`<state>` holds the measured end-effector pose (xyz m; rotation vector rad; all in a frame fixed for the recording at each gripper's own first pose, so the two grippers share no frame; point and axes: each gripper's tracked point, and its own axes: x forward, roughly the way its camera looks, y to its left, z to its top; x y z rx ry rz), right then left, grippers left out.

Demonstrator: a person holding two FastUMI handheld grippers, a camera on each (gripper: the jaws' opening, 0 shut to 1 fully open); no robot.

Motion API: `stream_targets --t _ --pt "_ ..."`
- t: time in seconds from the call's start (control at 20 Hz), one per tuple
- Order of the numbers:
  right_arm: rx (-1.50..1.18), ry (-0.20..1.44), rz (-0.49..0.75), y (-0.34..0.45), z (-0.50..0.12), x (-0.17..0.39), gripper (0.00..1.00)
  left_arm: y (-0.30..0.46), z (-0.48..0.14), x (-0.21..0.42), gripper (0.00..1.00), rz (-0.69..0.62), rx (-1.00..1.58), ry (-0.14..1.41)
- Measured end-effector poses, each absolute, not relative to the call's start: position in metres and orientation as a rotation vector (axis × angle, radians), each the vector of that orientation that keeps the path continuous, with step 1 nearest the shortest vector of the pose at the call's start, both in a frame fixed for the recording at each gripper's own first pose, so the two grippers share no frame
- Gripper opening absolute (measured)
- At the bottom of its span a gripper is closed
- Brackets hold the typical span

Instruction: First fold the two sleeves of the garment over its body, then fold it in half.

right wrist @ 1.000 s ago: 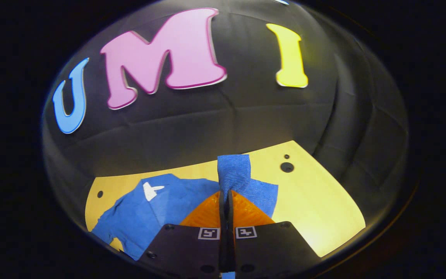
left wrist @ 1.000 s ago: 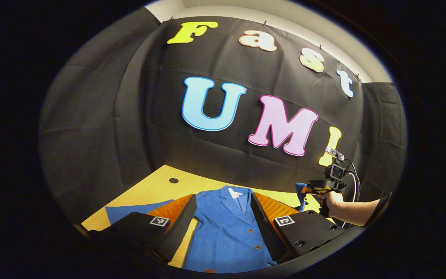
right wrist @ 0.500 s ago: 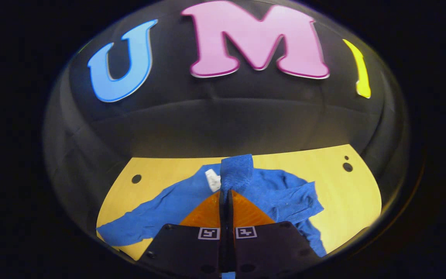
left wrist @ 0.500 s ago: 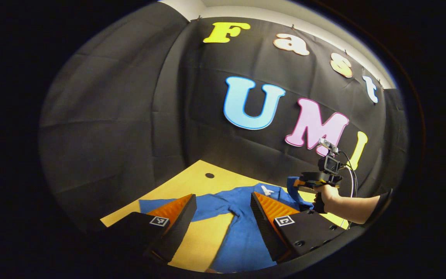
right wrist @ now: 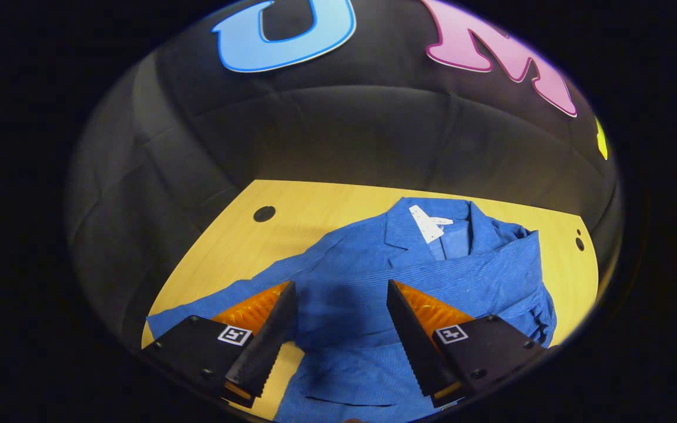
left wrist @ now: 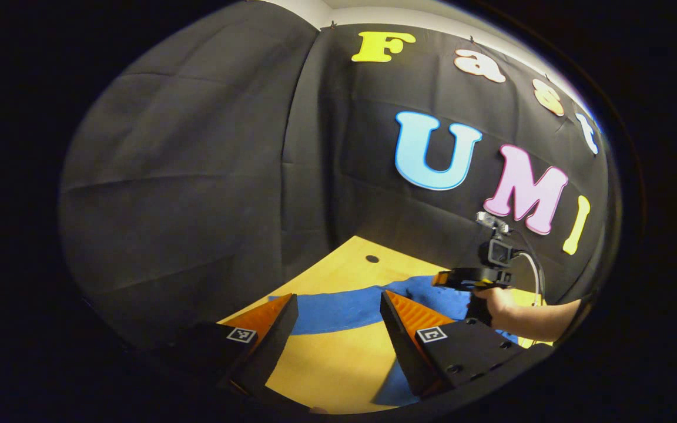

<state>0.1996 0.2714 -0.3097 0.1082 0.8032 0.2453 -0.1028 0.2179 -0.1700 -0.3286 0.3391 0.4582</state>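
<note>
— Garment point(right wrist: 409, 276): where does it lie?
— Spread on the yellow table point(right wrist: 291, 205), collar toward the booth wall; one sleeve point(right wrist: 491, 270) is folded across the chest, the other sleeve point(right wrist: 227, 296) stretches out flat toward the table's edge.
— And the tongs?
— The right gripper point(right wrist: 338, 329) stands wide above the jacket's front, holding nothing. The left gripper point(left wrist: 335, 329) is wide too, over bare table beside the outstretched sleeve.
— Anything else?
— The left gripper view shows a hand point(left wrist: 494, 302) holding the other gripper over the jacket.
</note>
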Motion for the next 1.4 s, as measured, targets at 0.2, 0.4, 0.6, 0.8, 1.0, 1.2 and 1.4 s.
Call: stream_targets --t 0.2,0.4,0.6,0.8,1.0,1.2,1.4 --pt "0.076 0.725 0.269 0.267 -0.284 0.182 0.97 0.251 -0.221 -0.101 0.81 0.516 -0.392 0.384" --pt "0.066 0.711 0.256 0.255 -0.267 0.157 0.97 0.273 -0.267 -0.091 0.84 0.516 -0.463 0.492" --pt "0.133 0.664 0.259 0.254 -0.236 0.119 0.97 0.293 -0.312 -0.061 0.84 0.517 -0.481 0.572" --pt "0.105 0.653 0.283 0.234 -0.209 0.088 0.96 0.311 -0.362 -0.046 0.80 0.562 -0.482 0.728" --pt "0.080 0.578 0.247 0.190 -0.168 0.061 0.96 0.305 -0.392 -0.032 0.84 0.549 -0.513 0.822" --pt "-0.004 0.550 0.168 0.141 -0.145 0.032 0.96 0.308 -0.406 -0.028 0.84 0.561 -0.468 0.894" --pt "0.048 0.546 0.131 0.124 -0.134 0.019 0.96 0.305 -0.408 -0.021 0.81 0.549 -0.347 0.950"
